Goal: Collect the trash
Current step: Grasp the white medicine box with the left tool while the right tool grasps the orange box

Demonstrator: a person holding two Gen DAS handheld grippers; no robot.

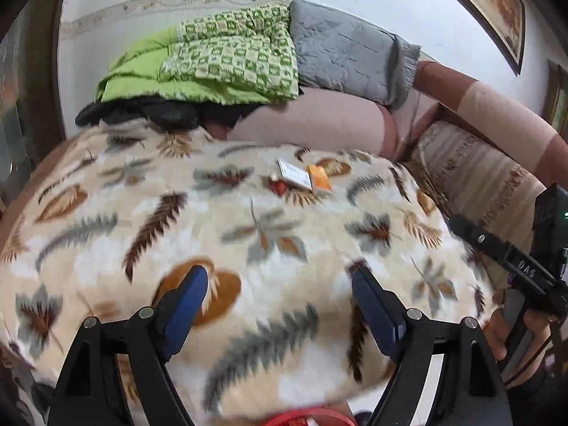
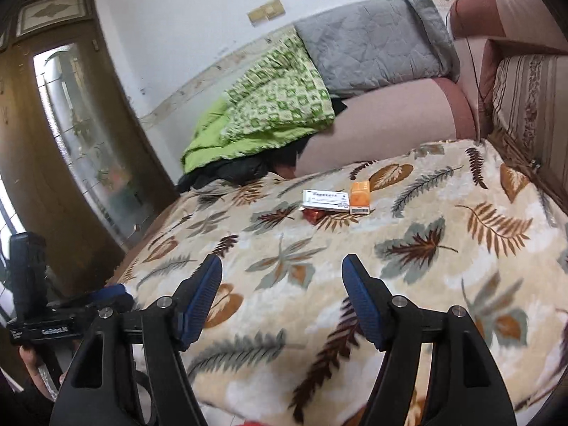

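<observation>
Both sets of jaws stand spread and empty above a leaf-patterned blanket point(image 2: 408, 248) covering the bed, the left gripper point(image 1: 280, 305) and right gripper point(image 2: 282, 294) side by side near its close edge. Nothing appears collected yet. The trash lies farther up the blanket, well apart from either tool: a white box point(image 2: 325, 200), an orange box point(image 2: 359, 198) touching its right end, and a small red wrapper point(image 2: 314, 216) tucked against the white box's near side (the left view shows the same cluster, blurred). Beyond them a green quilt point(image 2: 269, 113) and a grey pillow point(image 2: 372, 44) rest on the pink headboard cushion point(image 2: 383, 124). Judging by this, the job is at its start: all three pieces remain to be reached, gripped and carried off. No bin can be made out clearly.
</observation>
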